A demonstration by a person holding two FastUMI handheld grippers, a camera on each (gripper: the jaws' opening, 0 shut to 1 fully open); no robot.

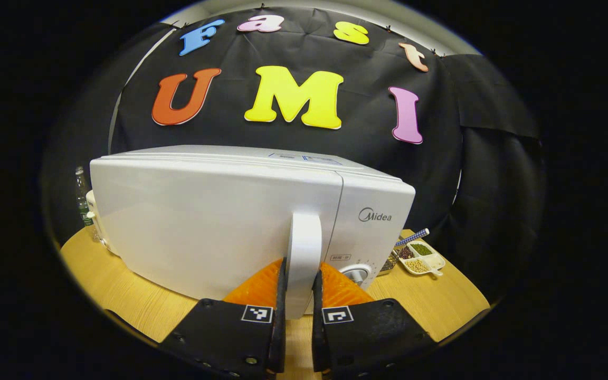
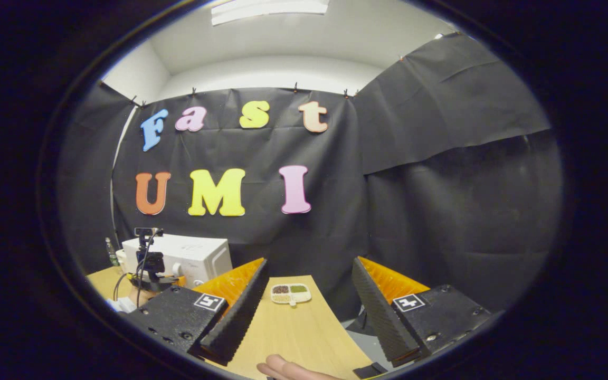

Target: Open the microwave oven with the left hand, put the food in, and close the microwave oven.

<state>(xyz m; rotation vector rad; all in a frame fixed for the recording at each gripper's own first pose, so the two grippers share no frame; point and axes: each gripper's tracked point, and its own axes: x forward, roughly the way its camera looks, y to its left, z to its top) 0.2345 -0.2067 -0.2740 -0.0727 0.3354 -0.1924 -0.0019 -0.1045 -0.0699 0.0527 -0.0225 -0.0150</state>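
The white microwave (image 1: 219, 221) stands on the wooden table (image 1: 124, 295) with its door closed, close in front of me in the left gripper view. My left gripper (image 1: 300, 266) is shut on the door's upright white handle (image 1: 304, 237), one finger on each side. In the right gripper view the microwave (image 2: 188, 256) sits far off to the left, and the left gripper's body (image 2: 148, 264) is in front of it. My right gripper (image 2: 309, 264) hangs wide open with nothing in it. The food, a white divided dish of beans (image 2: 291, 294) (image 1: 421, 257), lies on the table beyond it.
Left of the microwave a clear bottle (image 1: 81, 198) stands. A blue-striped stick (image 1: 412, 237) and a small metal tray (image 1: 388, 262) lie by the dish. A hand (image 2: 283, 367) shows at the bottom edge. The table's right edge (image 2: 335, 322) drops to the floor.
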